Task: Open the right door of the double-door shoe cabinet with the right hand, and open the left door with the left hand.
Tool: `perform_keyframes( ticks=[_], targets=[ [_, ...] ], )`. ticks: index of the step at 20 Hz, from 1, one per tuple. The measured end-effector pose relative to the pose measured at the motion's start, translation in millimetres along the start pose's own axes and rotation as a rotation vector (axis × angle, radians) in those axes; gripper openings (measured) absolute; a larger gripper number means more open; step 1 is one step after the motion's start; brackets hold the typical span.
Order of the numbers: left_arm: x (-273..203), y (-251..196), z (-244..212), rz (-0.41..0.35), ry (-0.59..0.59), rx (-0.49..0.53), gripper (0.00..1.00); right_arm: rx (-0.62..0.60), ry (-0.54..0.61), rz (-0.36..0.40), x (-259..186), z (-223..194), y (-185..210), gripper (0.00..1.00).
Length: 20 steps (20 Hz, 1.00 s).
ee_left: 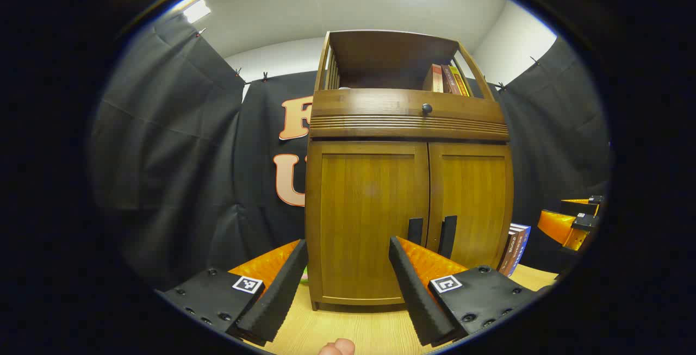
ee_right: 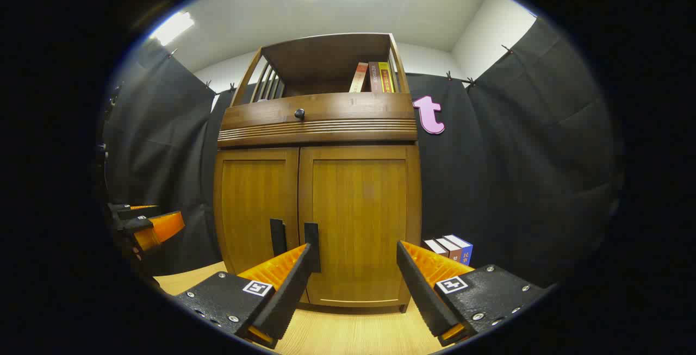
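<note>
Both tools gape, holding nothing: right tool faces the shut right door, its upright handle just left of centre; left tool faces the left door, handle right.

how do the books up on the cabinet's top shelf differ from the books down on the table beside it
The top-shelf books stand inside the cabinet's open upper compartment, at its right end; the table books stand outside, by the cabinet's lower right corner, on the wooden table. The leftmost top-shelf book leans; the table books look more even. The table books include a blue one; the top-shelf books show red and yellow. Both are small rows of about three, spines outward.
</note>
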State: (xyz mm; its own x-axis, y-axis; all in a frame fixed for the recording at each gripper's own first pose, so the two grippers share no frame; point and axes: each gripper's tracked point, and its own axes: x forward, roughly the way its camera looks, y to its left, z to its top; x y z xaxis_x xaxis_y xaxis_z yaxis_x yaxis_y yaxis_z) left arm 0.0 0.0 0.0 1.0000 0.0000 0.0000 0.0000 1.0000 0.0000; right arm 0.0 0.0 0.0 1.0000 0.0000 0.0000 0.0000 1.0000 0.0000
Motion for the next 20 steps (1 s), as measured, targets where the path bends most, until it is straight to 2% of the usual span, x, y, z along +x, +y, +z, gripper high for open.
perform_keyframes(
  ticks=[3, 4, 8, 11, 12, 15, 16, 19, 20],
  targets=[
    [0.3, -0.4, 0.3, -0.005, -0.003, 0.000, 0.94, -0.009, -0.009, -0.006, 1.6, 1.3, -0.4, 0.94],
    [1.0, -0.1, 0.6, -0.004, -0.002, -0.002, 0.99, -0.013, -0.012, -0.009, 0.2, 1.9, -0.7, 0.94],
    [1.2, 1.0, -0.1, -0.001, 0.001, -0.002, 0.96, -0.008, -0.018, -0.016, -0.1, 2.7, -1.7, 0.94],
    [-1.4, 4.2, 0.1, 0.004, 0.002, -0.005, 0.99, -0.011, -0.018, -0.022, -0.1, 2.2, -1.8, 0.94],
    [-2.1, 5.5, 0.6, 0.007, 0.001, -0.006, 0.94, -0.011, -0.017, -0.021, -0.3, 2.1, -1.8, 0.94],
    [-5.0, 6.5, 2.4, 0.009, -0.003, -0.004, 0.99, -0.013, -0.018, -0.019, -0.3, 1.3, -1.3, 0.94],
    [-5.4, 6.4, 2.5, 0.009, -0.003, -0.002, 0.96, -0.012, -0.013, -0.017, -0.2, 0.1, -1.2, 0.94],
    [-6.7, 7.2, 2.2, 0.013, -0.004, 0.003, 0.99, -0.014, -0.009, -0.010, 0.1, -0.1, -0.3, 0.94],
    [-6.5, 7.3, 2.3, 0.014, -0.002, 0.004, 0.96, -0.015, -0.010, -0.009, -0.1, 0.3, -0.2, 0.94]
  ],
)
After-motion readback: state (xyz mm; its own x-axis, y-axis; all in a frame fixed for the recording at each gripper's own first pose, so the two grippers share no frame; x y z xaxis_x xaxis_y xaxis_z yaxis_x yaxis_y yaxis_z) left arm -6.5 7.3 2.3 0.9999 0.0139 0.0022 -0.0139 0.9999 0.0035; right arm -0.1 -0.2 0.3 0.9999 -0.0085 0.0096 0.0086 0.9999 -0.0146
